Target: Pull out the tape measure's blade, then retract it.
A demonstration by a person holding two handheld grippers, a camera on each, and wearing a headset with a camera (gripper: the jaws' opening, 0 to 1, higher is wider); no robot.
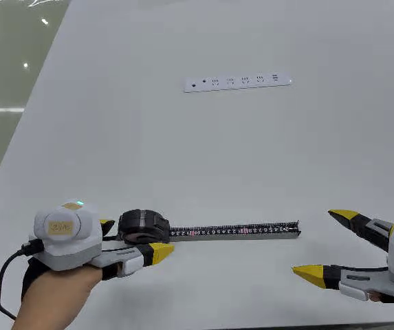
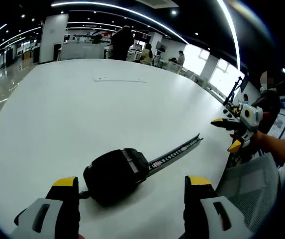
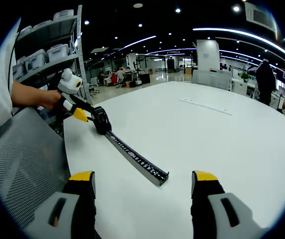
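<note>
Both spread: left gripper [image 1: 138,237] flanks the black rubber-cased tape measure [image 1: 143,225], right gripper [image 1: 313,242] four o'clock off its dark numbered blade [image 1: 234,231]; unclamped, retraction may jerk it.

Chunky black tape measure [image 1: 143,226] sitting on the white table [image 1: 183,151], down near the front edge on the left side. Blade [image 1: 234,230] pulled partway out and lying straight off to the right, printed face up, dark with pale numbers and a couple of reddish marks. Not retracted yet, small hook end resting free on the tabletop.
</note>
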